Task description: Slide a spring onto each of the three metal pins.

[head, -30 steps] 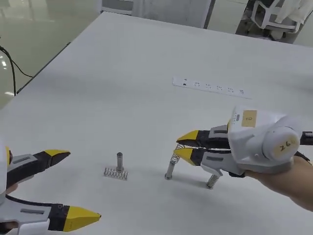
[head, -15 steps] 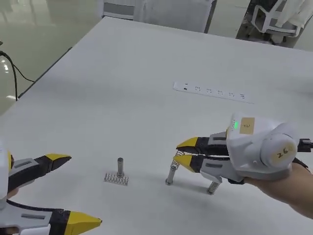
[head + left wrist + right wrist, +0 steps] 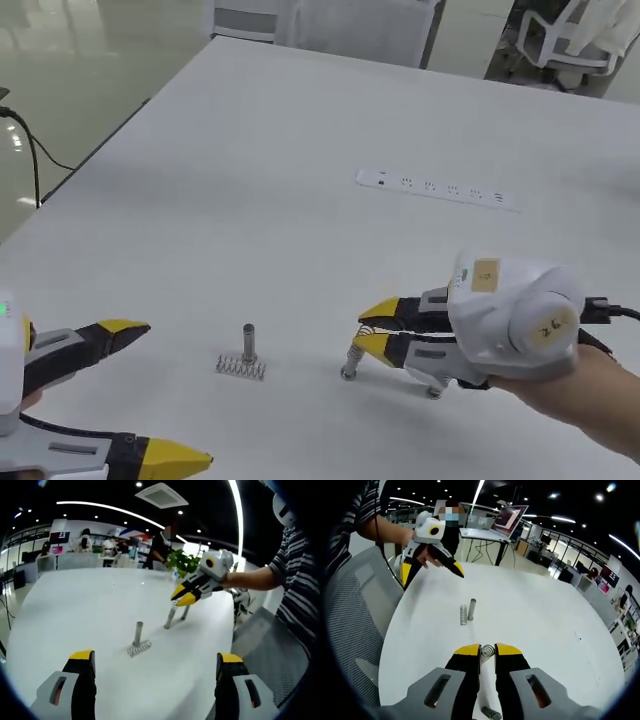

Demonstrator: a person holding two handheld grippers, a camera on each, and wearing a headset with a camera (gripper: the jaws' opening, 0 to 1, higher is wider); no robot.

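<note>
**Step in hand: seat spring on mid pin (my judgement)**

1. L gripper (image 3: 160,395), nearest: fingers spread wide, holding nothing, low over the surface (image 3: 300,120); keep it parked clear so it can't knock anything.
2. Bare pin (image 3: 248,340) stands upright, mid-distance; loose spring (image 3: 240,367) lies on its side touching the pin base; leave both alone for now.
3. R gripper (image 3: 488,650): fingers pressed nearly together, pinching the spring (image 3: 487,651) at its upper coils; the spring sits over the top of the mid pin (image 3: 349,362).
4. The mid pin looks tilted; align the coil axis w/ the pin axis before pushing down, else the coils may bind or tip the pin.
5. Keep the pinch light; hard squeeze would prob. ovalise the coil and jam it on the shaft.
6. Third pin (image 3: 185,612) is just beyond the R fingers; appears to carry coils already, mostly hidden, cannot confirm.

**Materials / shapes**

- Fingers: black bodies, yellow tapered tips; housing smooth white plastic.
- Pins: short plain metal cylinders, dull grey.
- Springs: thin wire, open helical coils; light, prob. roll easily.
- Surface: flat, matt white; low grip expected.
- Far side: flat white power strip (image 3: 440,190), well apart from the work.
</note>
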